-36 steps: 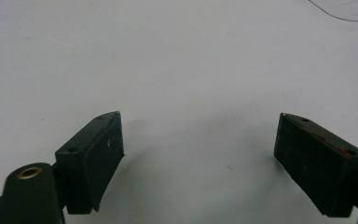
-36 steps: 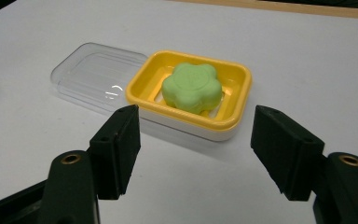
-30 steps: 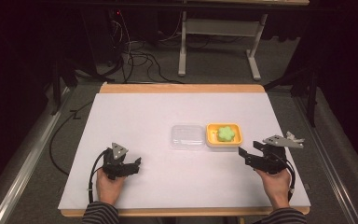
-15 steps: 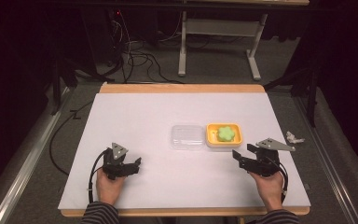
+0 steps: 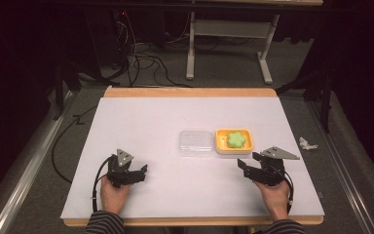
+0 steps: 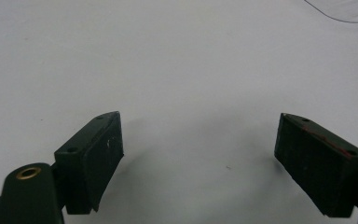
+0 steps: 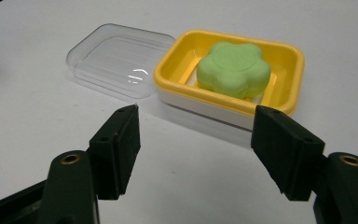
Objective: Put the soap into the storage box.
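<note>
A yellow soap dish (image 5: pixel 221 146) holds a green flower-shaped soap (image 5: pixel 235 139) right of the table's middle. A clear plastic lid (image 5: pixel 195 143) lies flat against the dish's left side. My right gripper (image 5: pixel 243 165) rests low just in front of the dish, pointing left, open and with nothing between its jaws. In the right gripper view the dish (image 7: pixel 228 105), soap (image 7: pixel 233 70) and lid (image 7: pixel 114 60) lie just beyond the right gripper (image 7: pixel 196 109). My left gripper (image 5: pixel 141 170) sits at the near left, open over bare table. The left gripper (image 6: pixel 199 116) view catches the lid's edge (image 6: pixel 345 9).
The white table top (image 5: pixel 175 117) has a wooden rim at its far and near edges. A crumpled white scrap (image 5: pixel 307 143) lies on the floor to the right. Cables and a desk frame (image 5: pixel 190 53) stand beyond the far edge.
My right gripper has shifted left and sunk a little, toward the front of the soap dish. The left gripper has stayed where it was.
</note>
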The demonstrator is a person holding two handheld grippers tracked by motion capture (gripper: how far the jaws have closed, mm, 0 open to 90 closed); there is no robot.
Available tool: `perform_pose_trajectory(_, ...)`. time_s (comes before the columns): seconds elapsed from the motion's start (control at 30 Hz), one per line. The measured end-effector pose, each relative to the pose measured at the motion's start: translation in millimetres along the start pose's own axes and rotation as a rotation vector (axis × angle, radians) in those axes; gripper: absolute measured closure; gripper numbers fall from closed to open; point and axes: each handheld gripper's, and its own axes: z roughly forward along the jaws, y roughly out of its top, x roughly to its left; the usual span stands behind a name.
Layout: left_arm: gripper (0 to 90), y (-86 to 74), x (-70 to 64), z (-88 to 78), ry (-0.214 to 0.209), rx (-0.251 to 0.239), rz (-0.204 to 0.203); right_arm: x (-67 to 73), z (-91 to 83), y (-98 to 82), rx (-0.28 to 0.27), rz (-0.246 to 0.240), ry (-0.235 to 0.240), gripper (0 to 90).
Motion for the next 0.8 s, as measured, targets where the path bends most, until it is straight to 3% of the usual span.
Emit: perform_pose_trajectory(0.8, 16.0, 0.1, 0.1, 0.0, 0.001, -0.001, -0.001, 4.1, 19.7, -14.2, 0.041, -0.009, -0.001, 34.0)
